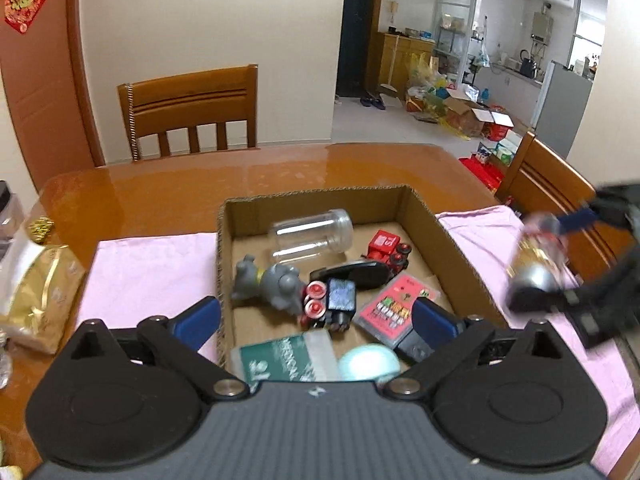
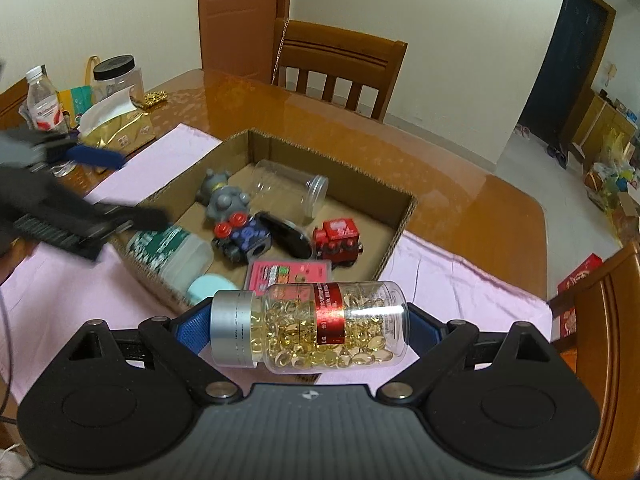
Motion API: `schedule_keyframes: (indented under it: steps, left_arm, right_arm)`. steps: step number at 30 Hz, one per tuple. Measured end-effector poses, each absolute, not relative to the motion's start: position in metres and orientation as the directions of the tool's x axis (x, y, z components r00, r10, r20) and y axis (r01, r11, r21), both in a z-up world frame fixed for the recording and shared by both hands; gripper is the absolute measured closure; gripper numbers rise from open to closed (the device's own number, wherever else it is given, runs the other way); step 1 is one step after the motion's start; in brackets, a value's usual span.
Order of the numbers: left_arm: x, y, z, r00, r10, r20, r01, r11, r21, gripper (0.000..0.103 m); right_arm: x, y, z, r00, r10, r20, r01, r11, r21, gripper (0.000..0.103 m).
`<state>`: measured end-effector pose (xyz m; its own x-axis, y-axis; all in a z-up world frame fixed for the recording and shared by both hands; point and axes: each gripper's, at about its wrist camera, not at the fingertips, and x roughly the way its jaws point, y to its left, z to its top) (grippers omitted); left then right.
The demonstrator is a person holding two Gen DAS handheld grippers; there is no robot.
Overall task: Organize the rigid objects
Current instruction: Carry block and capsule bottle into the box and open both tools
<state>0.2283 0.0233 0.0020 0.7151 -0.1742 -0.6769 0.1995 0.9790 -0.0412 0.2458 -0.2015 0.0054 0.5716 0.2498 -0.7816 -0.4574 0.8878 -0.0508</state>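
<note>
A cardboard box [image 1: 440, 228] [image 2: 404, 220] sits on a pink cloth [image 1: 152, 272] [image 2: 460, 280]. In it lie a clear jar [image 1: 310, 238] [image 2: 288, 192], a grey toy [image 1: 266, 284] [image 2: 224, 198], a red toy train [image 1: 386, 250] [image 2: 338, 238], a dark toy train [image 1: 332, 304] [image 2: 244, 236], a black oval thing [image 1: 352, 274], a pink card pack [image 1: 394, 306] [image 2: 288, 272], a green-labelled bottle [image 1: 286, 358] [image 2: 168, 250] and a pale blue lid [image 1: 368, 362] [image 2: 210, 286]. My left gripper [image 1: 316, 320] is open and empty above the box's near edge. My right gripper [image 2: 310, 326] is shut on a capsule bottle [image 2: 320, 324] [image 1: 536, 260], held sideways to the right of the box.
A gold tissue pack [image 1: 36, 296] [image 2: 120, 128], a water bottle [image 2: 42, 98] and a black-lidded jar [image 2: 118, 76] stand at the table's left. Wooden chairs [image 1: 192, 108] [image 2: 604, 320] stand at the far side and the right. The orange table [image 1: 280, 172] extends beyond the box.
</note>
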Motion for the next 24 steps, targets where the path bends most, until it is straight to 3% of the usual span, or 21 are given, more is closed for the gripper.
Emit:
schedule_keyframes:
  steps: [24]
  left_arm:
    - [0.181,0.041,-0.006,0.727,0.019,-0.687,-0.004,1.0,0.024,0.001]
  right_arm:
    - [0.405,-0.171,-0.041,0.529,0.223,-0.818,-0.463,0.884,-0.058,0.006]
